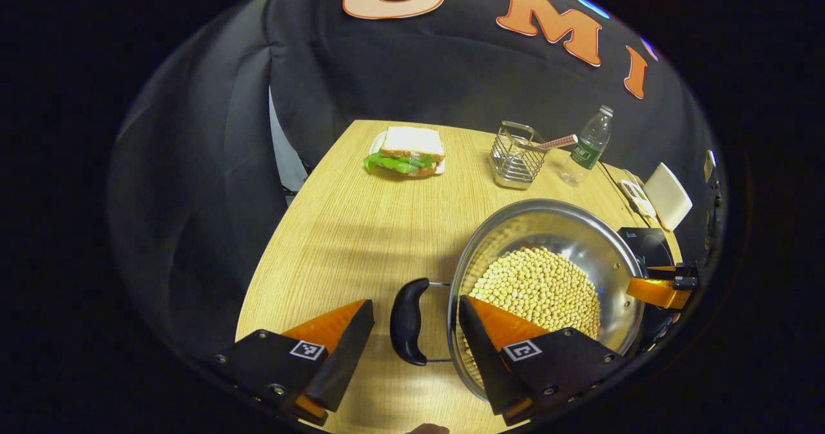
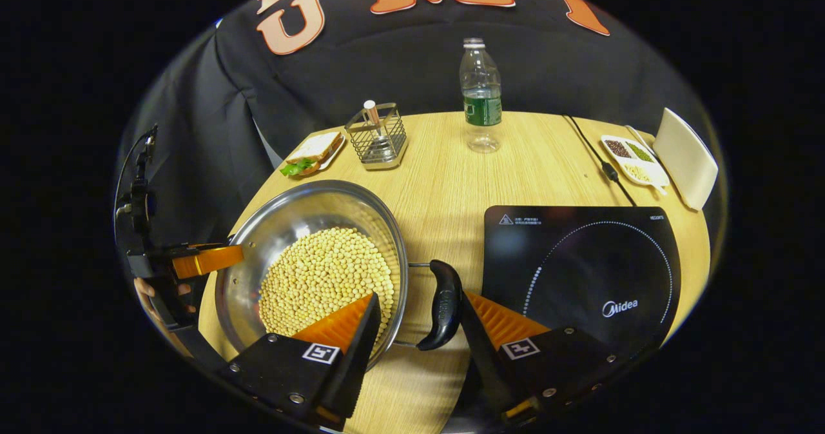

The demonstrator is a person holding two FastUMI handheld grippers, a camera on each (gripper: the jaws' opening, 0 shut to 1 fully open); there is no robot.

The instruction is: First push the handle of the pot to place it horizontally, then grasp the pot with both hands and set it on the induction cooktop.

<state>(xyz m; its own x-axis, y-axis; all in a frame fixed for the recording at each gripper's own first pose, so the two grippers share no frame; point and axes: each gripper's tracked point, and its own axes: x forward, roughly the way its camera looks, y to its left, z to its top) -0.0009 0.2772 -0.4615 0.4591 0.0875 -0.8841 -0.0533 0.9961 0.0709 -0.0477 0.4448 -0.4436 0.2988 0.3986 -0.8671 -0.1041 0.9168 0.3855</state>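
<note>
A steel pot [image 1: 554, 227] filled with soybeans [image 1: 535, 286] sits on the wooden table. Its left black handle [image 1: 408, 321] lies between the fingers of my left gripper [image 1: 412, 356], which is open; one finger reaches over the pot's rim. In the right gripper view the pot [image 2: 290, 215] is at the left and the black induction cooktop [image 2: 580, 273] lies to its right. My right gripper [image 2: 419, 350] is open and straddles the other black handle [image 2: 445, 305] without pressing it. Each gripper also shows at the pot's far side in the other view, the right [image 1: 657, 289] and the left [image 2: 193, 260].
At the back of the table are a sandwich on a plate [image 1: 409, 153], a wire basket [image 1: 515, 160] and a water bottle [image 2: 480, 92]. A compartment dish [image 2: 635, 157], a white block [image 2: 686, 157] and the power cord [image 2: 599, 160] lie behind the cooktop.
</note>
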